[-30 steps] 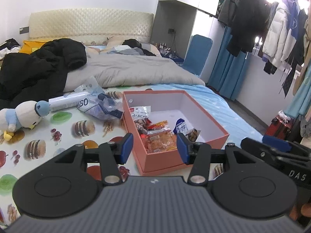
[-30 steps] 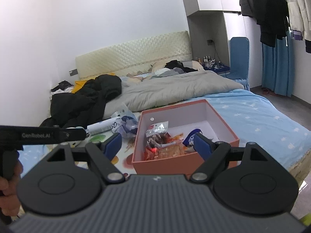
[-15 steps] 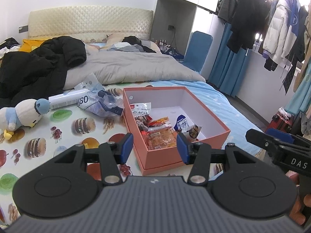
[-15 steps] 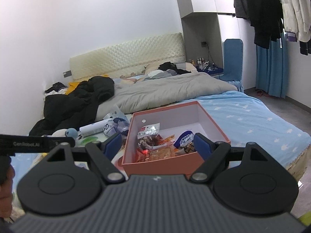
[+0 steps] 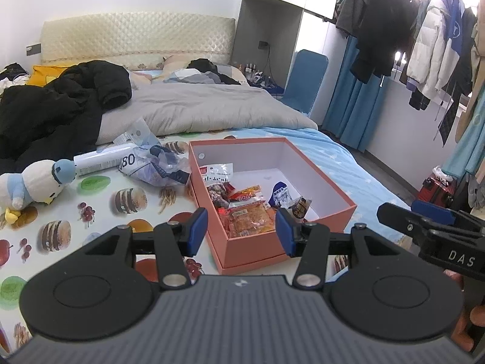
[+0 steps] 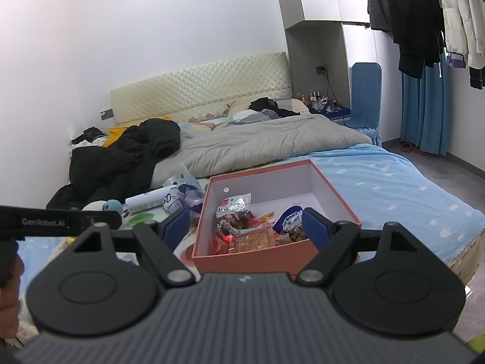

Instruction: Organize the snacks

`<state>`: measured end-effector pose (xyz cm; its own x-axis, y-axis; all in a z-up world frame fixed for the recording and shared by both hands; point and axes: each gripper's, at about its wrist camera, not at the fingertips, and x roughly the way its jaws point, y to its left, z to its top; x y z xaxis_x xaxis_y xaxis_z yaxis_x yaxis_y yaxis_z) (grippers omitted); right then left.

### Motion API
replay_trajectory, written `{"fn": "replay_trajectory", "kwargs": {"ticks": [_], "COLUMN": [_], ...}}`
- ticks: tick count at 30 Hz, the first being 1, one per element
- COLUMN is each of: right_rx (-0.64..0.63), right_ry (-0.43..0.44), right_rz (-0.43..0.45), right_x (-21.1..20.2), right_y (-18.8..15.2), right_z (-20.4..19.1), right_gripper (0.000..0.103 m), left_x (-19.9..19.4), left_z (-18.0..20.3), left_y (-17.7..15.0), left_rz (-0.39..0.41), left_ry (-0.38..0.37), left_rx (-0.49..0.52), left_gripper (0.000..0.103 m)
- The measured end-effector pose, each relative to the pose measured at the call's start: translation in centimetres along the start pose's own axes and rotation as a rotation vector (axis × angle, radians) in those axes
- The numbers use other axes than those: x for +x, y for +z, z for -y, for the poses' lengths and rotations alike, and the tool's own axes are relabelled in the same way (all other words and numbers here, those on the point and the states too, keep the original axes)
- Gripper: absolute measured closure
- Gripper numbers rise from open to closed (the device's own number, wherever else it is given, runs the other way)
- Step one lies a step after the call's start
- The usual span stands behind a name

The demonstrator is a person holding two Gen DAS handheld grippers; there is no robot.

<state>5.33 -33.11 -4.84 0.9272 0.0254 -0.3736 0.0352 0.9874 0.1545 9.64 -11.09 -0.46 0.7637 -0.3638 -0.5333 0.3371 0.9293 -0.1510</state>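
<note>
An open salmon-pink box [image 5: 327,182] [image 6: 333,191] sits on the bed with several snack packets inside: an orange packet [image 5: 248,217] [image 6: 254,238], a clear packet with a red label [image 5: 216,173] [image 6: 235,204] and a blue packet [image 5: 280,194] [image 6: 289,217]. My left gripper [image 5: 239,232] is open and empty, held back from the box's near wall. My right gripper [image 6: 245,227] is open and empty, also short of the near wall; it shows at the right of the left wrist view [image 5: 430,221].
A crumpled blue plastic bag [image 5: 157,166] and a white tube [image 5: 100,160] lie left of the box on a food-print sheet [image 5: 91,209]. A plush toy [image 5: 33,183] lies further left. Black jacket [image 5: 54,103], grey duvet [image 5: 197,112], hanging clothes [image 5: 394,30] at right.
Both grippers have drawn back and risen slightly from the box, so it looks smaller and farther. Both stay open and empty. Nothing in the box has moved.
</note>
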Motion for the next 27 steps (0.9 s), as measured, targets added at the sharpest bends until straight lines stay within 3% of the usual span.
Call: {"fn": "replay_trajectory", "kwargs": {"ticks": [8, 9, 12, 15, 21, 24, 27], "right_rx": [-0.004, -0.004, 0.0, -0.007, 0.006, 0.008, 0.004], "right_ry": [0.004, 0.002, 0.003, -0.001, -0.014, -0.034, -0.056], "right_rz": [0.001, 0.0, -0.003, -0.001, -0.017, -0.016, -0.014], "right_x": [-0.12, -0.12, -0.17, -0.23, 0.28, 0.62, 0.73], "right_y": [-0.03, -0.04, 0.07, 0.05, 0.05, -0.05, -0.11], "right_z": [-0.1, -0.11, -0.05, -0.14, 0.0, 0.13, 0.3], "right_gripper": [0.021, 0.021, 0.021, 0.021, 0.02, 0.0, 0.0], "left_x": [-0.08, -0.05, -0.05, -0.06, 0.45, 0.39, 0.44], "left_z": [0.1, 0.14, -0.11, -0.28, -0.03, 0.11, -0.01], "left_y": [0.17, 0.17, 0.33, 0.39, 0.14, -0.11, -0.08], "left_rz": [0.0, -0.003, 0.003, 0.011, -0.017, -0.015, -0.016], "left_ry": [-0.001, -0.005, 0.002, 0.009, 0.023, 0.029, 0.032], "left_rx": [0.001, -0.001, -0.02, -0.021, -0.002, 0.002, -0.003], "left_gripper": [0.047, 0.042, 0.013, 0.004, 0.001, 0.001, 0.001]}}
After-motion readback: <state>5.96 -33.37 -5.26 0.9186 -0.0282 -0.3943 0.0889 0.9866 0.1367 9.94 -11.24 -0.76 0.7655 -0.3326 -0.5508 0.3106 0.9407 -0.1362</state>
